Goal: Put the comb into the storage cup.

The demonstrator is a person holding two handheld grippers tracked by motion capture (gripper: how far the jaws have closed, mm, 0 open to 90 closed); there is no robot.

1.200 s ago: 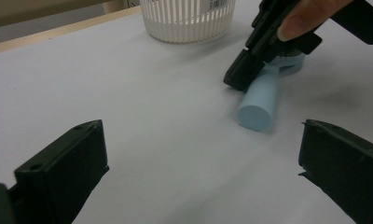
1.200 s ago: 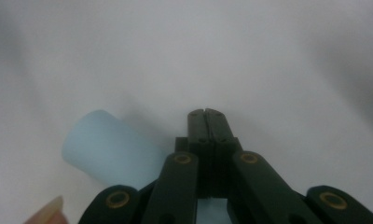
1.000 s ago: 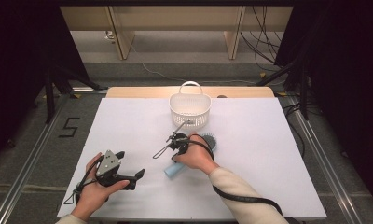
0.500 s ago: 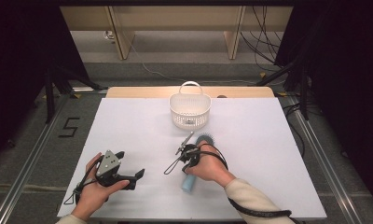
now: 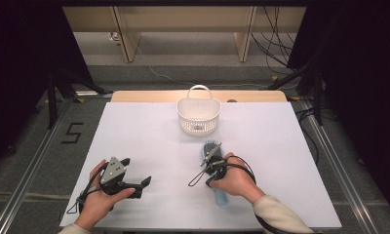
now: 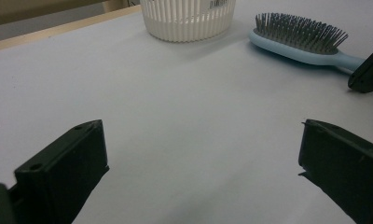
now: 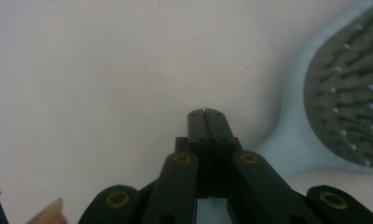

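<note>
White tabletop [image 5: 281, 146]; right hand-held gripper [image 7: 206, 113] clenched empty, covering the hairbrush [image 5: 213, 152] handle; left hand-held gripper [image 6: 198, 154] released.

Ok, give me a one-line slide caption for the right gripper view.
Right gripper, fingers shut empty, above white table beside light-blue plastic hairbrush.

Overhead light is brightening the white table [image 5: 281, 146] at frame centre while the outer edges are falling into darkness. The basket [image 6: 189, 18] is casting a soft shadow; the near jaws are blurring.
</note>
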